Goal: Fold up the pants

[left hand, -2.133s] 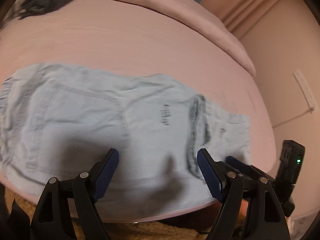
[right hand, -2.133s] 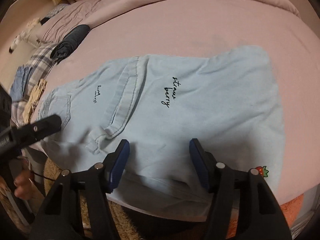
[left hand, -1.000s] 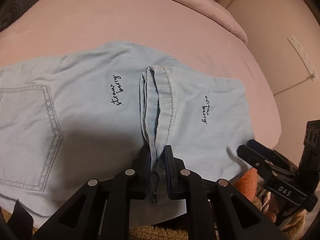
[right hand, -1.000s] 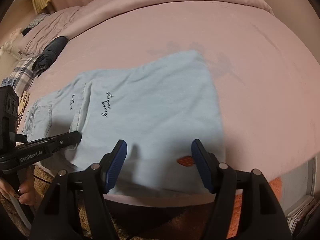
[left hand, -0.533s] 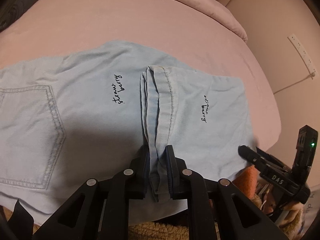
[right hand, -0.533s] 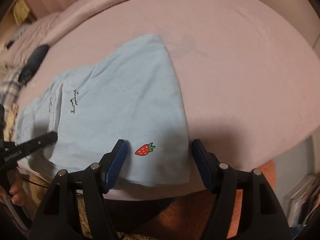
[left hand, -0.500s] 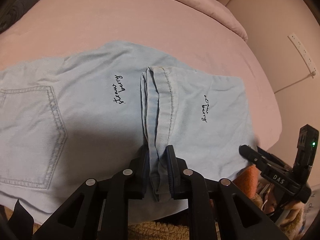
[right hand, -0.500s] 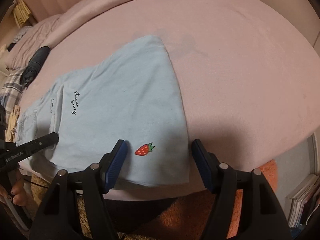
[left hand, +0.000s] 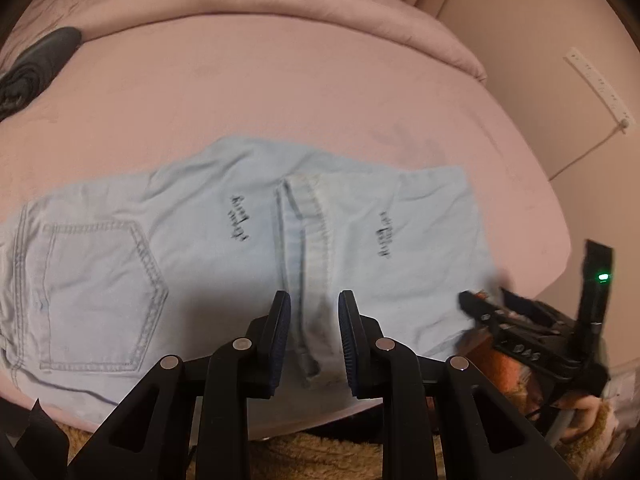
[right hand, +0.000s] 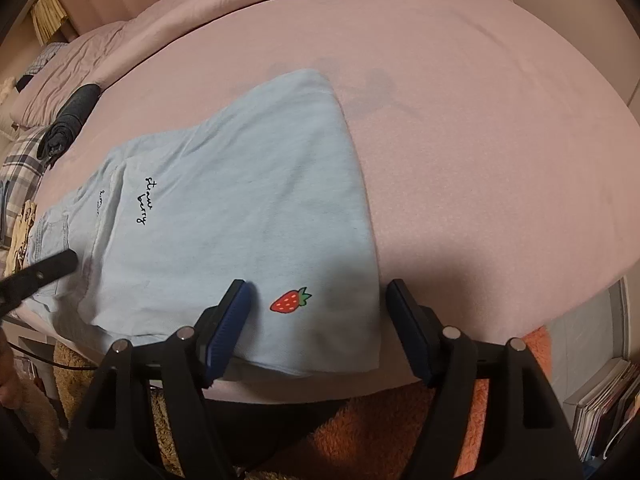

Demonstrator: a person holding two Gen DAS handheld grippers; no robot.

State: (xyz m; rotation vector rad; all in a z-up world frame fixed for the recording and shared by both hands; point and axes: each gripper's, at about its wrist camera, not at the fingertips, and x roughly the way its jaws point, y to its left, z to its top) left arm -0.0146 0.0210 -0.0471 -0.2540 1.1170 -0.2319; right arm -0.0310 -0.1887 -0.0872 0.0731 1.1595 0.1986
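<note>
Light blue denim pants (left hand: 208,248) lie flat on a pink bed (left hand: 280,92), legs folded over so the hem band (left hand: 304,248) runs across the middle. My left gripper (left hand: 312,336) is open, its jaws either side of the hem band's near end without holding it. In the right wrist view the pants (right hand: 248,208) show a strawberry patch (right hand: 290,301). My right gripper (right hand: 320,328) is wide open over the near fold corner by the patch, and it also shows in the left wrist view (left hand: 520,336).
A rolled dark garment (right hand: 68,124) and plaid cloth (right hand: 20,168) lie at the bed's far left. A fluffy orange and tan rug (right hand: 380,420) lies below the bed's near edge. Books (right hand: 608,400) stand at the lower right. A wall (left hand: 560,80) is to the right.
My left gripper has opened and let go of the hem band, pulling back a little. My right gripper stays open over the strawberry corner.
</note>
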